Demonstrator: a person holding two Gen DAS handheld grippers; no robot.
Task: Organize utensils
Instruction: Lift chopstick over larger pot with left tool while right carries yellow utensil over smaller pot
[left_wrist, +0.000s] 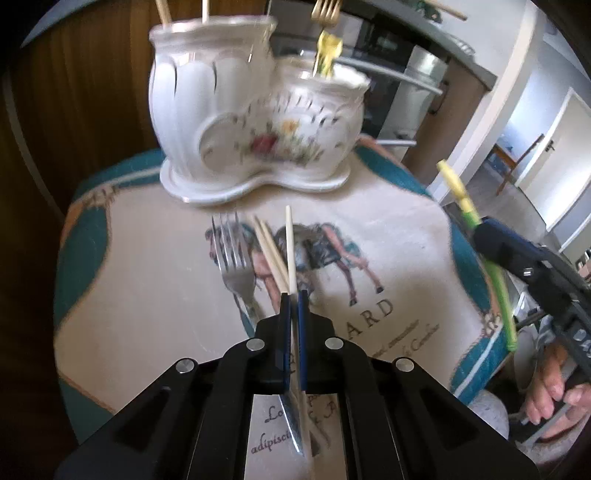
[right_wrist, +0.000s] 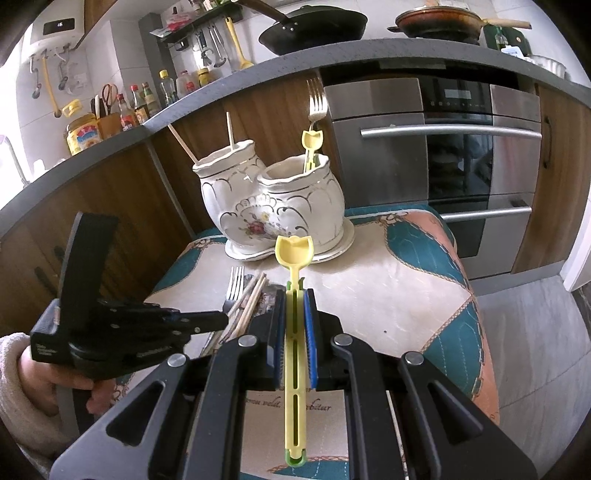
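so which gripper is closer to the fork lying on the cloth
Left. The left gripper sits right beside the fork, shut on a pale chopstick. The right gripper hangs off to the side, holding a yellow utensil.

A grey counter (right_wrist: 258, 70) curves across at twelve o'clock over wooden cabinets (right_wrist: 110, 206). A steel oven (right_wrist: 443, 155) stands at two o'clock. Pans (right_wrist: 314, 27) sit on top; bottles (right_wrist: 136, 107) line white tiles (right_wrist: 122, 55) at ten. Grey floor (right_wrist: 535, 350) at four.
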